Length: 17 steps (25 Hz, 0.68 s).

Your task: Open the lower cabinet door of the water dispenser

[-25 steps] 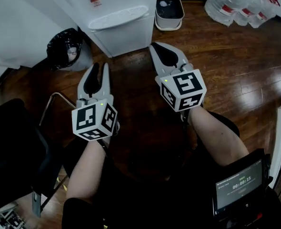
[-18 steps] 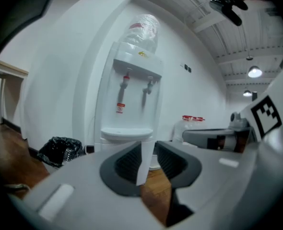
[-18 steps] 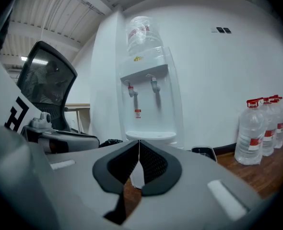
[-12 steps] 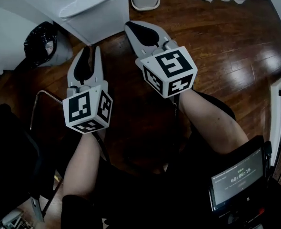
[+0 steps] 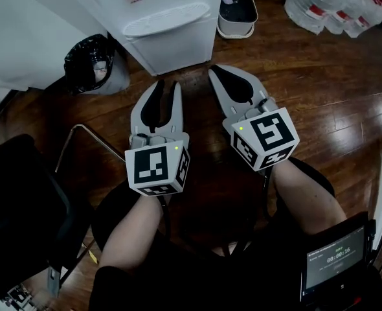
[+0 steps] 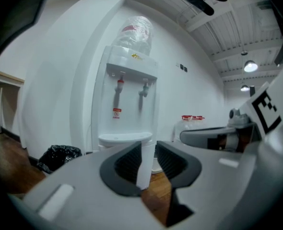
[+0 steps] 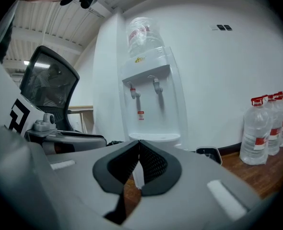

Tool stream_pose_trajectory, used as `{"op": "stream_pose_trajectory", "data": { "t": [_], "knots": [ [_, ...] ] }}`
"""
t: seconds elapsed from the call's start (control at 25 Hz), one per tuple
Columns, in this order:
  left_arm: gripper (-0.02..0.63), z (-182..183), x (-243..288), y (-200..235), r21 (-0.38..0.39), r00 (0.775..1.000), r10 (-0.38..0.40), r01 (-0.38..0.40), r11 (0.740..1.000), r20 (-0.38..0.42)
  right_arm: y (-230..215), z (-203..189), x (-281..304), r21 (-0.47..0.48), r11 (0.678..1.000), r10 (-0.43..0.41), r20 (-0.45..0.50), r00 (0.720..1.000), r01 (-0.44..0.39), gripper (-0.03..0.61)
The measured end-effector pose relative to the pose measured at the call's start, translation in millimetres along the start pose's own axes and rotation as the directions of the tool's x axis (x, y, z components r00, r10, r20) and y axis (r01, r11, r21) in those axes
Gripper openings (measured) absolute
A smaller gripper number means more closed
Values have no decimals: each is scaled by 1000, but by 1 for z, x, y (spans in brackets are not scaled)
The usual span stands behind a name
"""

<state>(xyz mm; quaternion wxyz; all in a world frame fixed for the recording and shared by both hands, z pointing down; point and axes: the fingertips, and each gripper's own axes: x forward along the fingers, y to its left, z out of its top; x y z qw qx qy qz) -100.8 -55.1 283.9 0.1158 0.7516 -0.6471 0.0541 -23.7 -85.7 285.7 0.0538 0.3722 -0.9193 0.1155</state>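
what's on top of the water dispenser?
A clear water bottle with a red label sits on the water dispenser. Its neck is hidden inside the dispenser's top.

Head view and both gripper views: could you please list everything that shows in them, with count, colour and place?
water dispenser: one, white, top centre by the wall
bottle: one, clear, on top of the dispenser
rubbish bag: one, black, left of the dispenser
tub: one, white, dark inside, right of the dispenser
spare bottles: several, clear, red caps, top right
floor: dark wood
chair: one, black mesh, left side
screen: one, black, bottom right
left gripper: grey, jaws apart, empty
right gripper: grey, jaws together, empty
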Motion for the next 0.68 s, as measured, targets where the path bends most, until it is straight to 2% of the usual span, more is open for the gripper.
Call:
{"op": "stream_pose_trajectory", "data": {
  "t": [0.68],
  "knots": [
    [123, -7, 0, -2, -38, 999, -14, 13, 999, -31, 10, -3, 0, 4, 1000, 29, -13, 999, -29, 5]
  ]
}}
